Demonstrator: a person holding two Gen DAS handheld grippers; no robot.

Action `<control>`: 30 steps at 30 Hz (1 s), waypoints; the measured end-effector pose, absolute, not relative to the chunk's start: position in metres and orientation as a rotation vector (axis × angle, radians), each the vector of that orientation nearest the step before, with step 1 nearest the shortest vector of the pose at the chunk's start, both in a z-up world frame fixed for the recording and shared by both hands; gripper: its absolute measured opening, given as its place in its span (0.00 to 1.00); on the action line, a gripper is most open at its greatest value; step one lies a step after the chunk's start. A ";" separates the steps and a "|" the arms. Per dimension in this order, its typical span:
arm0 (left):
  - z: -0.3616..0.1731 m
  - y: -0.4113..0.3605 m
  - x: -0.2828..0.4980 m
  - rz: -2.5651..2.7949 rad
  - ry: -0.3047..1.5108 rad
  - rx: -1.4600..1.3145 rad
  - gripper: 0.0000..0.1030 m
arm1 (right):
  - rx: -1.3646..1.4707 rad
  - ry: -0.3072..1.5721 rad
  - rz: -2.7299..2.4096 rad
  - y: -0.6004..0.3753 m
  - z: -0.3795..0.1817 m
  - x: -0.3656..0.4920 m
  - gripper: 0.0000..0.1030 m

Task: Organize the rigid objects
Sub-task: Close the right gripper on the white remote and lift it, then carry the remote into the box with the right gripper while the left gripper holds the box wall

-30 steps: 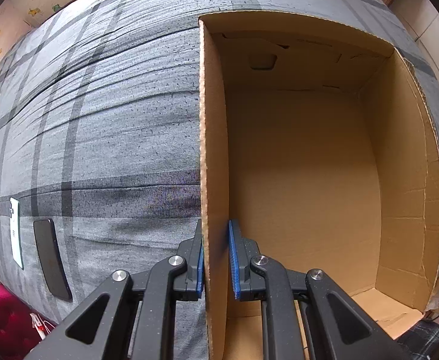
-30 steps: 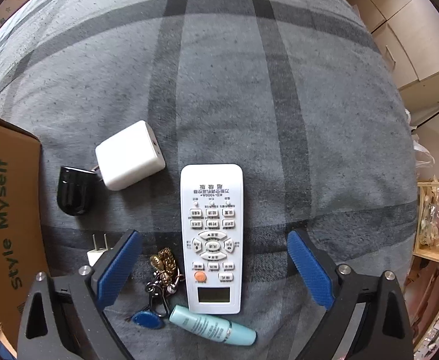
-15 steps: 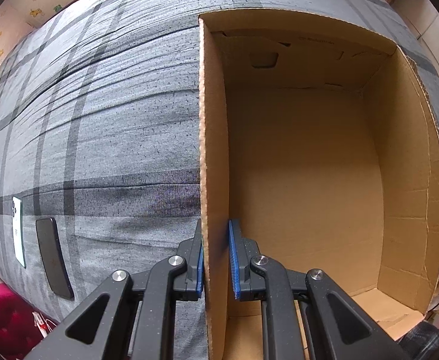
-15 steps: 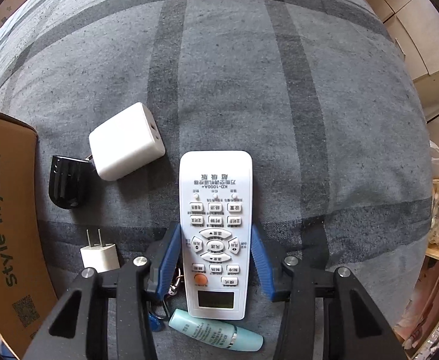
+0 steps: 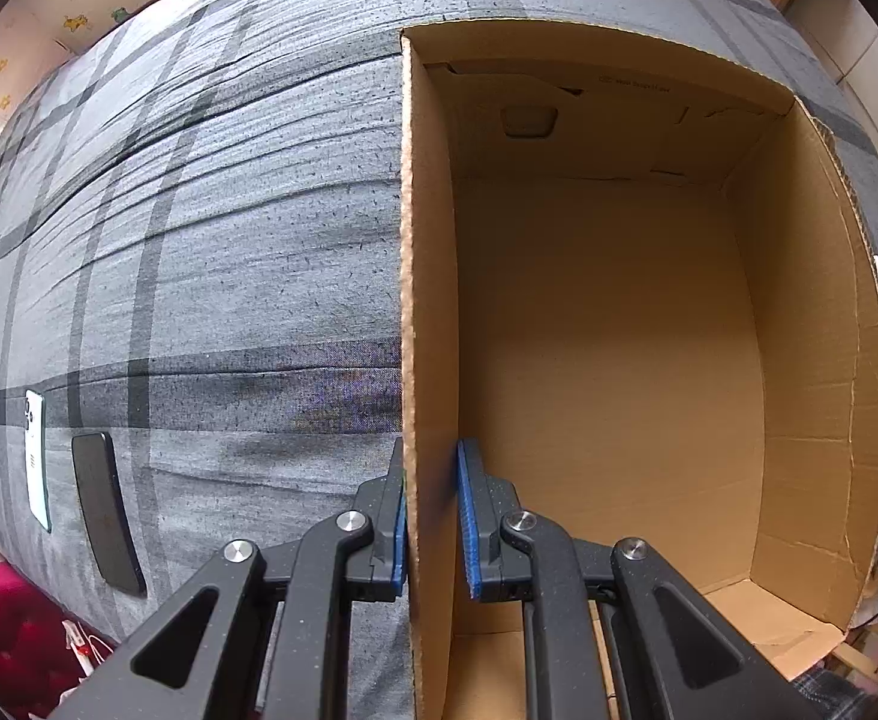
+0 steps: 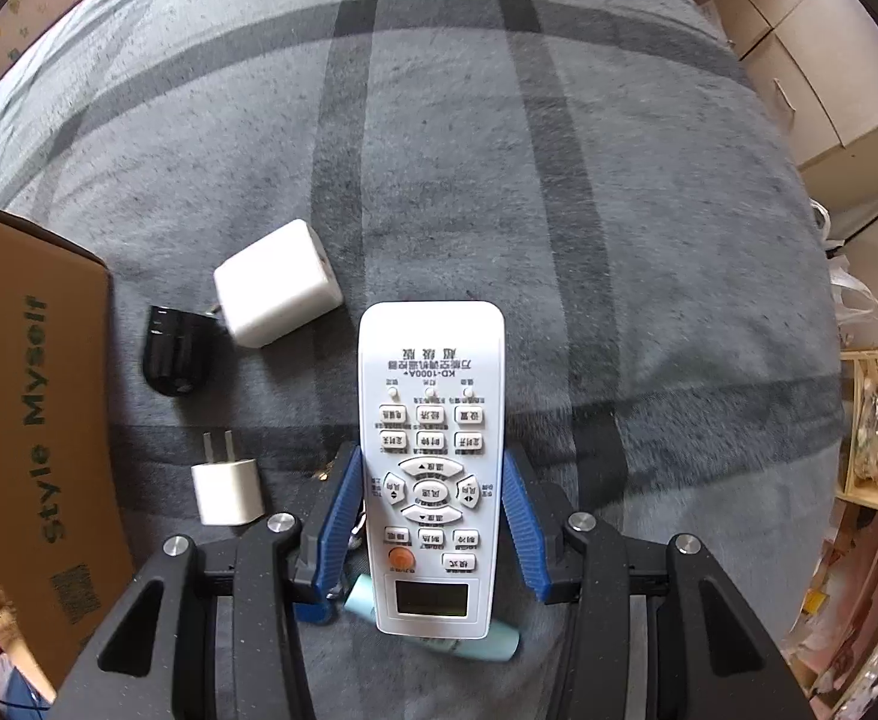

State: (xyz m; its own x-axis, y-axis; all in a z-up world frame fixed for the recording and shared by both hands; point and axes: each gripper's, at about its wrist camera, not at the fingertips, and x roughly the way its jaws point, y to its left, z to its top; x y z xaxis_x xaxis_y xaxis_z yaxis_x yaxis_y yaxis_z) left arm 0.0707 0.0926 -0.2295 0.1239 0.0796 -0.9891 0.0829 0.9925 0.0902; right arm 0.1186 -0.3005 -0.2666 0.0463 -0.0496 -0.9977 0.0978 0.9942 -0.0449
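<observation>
Left wrist view, left to right: a white phone (image 5: pixel 36 459) and a black phone (image 5: pixel 106 531) lay side by side near the left edge of the bed (image 5: pixel 229 240), long axes roughly parallel and running away from the camera, with a broad stretch of grey plaid cover open between them and the cardboard box (image 5: pixel 811 360). The left gripper (image 5: pixel 431 519) had its jaws clenched on the box's left wall, one blue pad outside and one inside; the box stood open-topped, nothing visible inside. A sliver of the white remote showed past the box's right wall. Right wrist view, left to right: the box's printed outer wall stood at the left edge; beside it lay a black adapter (image 6: pixel 170 354), touching or nearly touching a white cube charger (image 6: pixel 277 291), and nearer the camera a small white plug (image 6: pixel 226 489) with prongs pointing away. The right gripper (image 6: pixel 433 519) held the remote control (image 6: pixel 432 462) with jaws grasping its long sides; its long axis ran straight away from the camera, display end nearest. A teal tube (image 6: pixel 487 642) lay crosswise beneath the remote's near end. To the right the cover lay open up to the bed's edge.
</observation>
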 end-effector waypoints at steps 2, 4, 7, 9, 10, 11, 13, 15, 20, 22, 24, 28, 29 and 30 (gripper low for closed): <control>-0.230 0.090 0.071 0.002 1.450 0.149 0.14 | 0.049 1.514 -0.114 -0.298 -0.258 0.116 0.48; -0.231 0.090 0.072 0.005 1.454 0.148 0.14 | 0.060 1.504 -0.119 -0.295 -0.248 0.115 0.48; -0.231 0.091 0.073 0.000 1.457 0.148 0.14 | 0.077 1.481 -0.122 -0.288 -0.232 0.113 0.48; -0.231 0.089 0.072 -0.007 1.454 0.165 0.14 | 0.080 1.467 -0.119 -0.282 -0.221 0.114 0.48; -0.231 0.089 0.071 -0.008 1.452 0.170 0.14 | 0.078 1.458 -0.115 -0.278 -0.216 0.113 0.48; -0.231 0.088 0.072 -0.008 1.453 0.172 0.14 | 0.074 1.450 -0.114 -0.275 -0.210 0.112 0.48; -0.230 0.088 0.072 -0.004 1.455 0.166 0.14 | 0.071 1.437 -0.106 -0.268 -0.198 0.105 0.48; -0.230 0.088 0.072 0.001 1.457 0.160 0.14 | 0.069 1.428 -0.095 -0.258 -0.186 0.105 0.48; -0.229 0.087 0.070 -0.012 1.447 0.166 0.14 | 0.043 1.419 -0.059 -0.228 -0.165 0.100 0.48; -0.229 0.087 0.070 -0.018 1.446 0.174 0.14 | 0.025 1.416 -0.030 -0.213 -0.159 0.100 0.48; -0.229 0.086 0.070 -0.018 1.445 0.178 0.14 | 0.009 1.413 -0.008 -0.198 -0.154 0.099 0.48; -0.229 0.087 0.070 -0.016 1.441 0.167 0.14 | -0.014 1.407 0.042 -0.169 -0.146 0.099 0.48; -0.229 0.087 0.070 -0.017 1.441 0.166 0.14 | -0.013 1.406 0.058 -0.160 -0.145 0.099 0.48; -0.229 0.088 0.070 -0.018 1.442 0.164 0.14 | -0.012 1.406 0.069 -0.155 -0.144 0.099 0.48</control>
State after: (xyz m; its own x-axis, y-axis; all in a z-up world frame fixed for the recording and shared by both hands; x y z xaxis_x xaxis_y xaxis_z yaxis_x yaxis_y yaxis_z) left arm 0.0700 0.0876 -0.2289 0.1306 0.0864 -0.9877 0.1115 0.9886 0.1013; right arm 0.0992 -0.1550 -0.1440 0.1627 0.0409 -0.9858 -0.0558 0.9979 0.0322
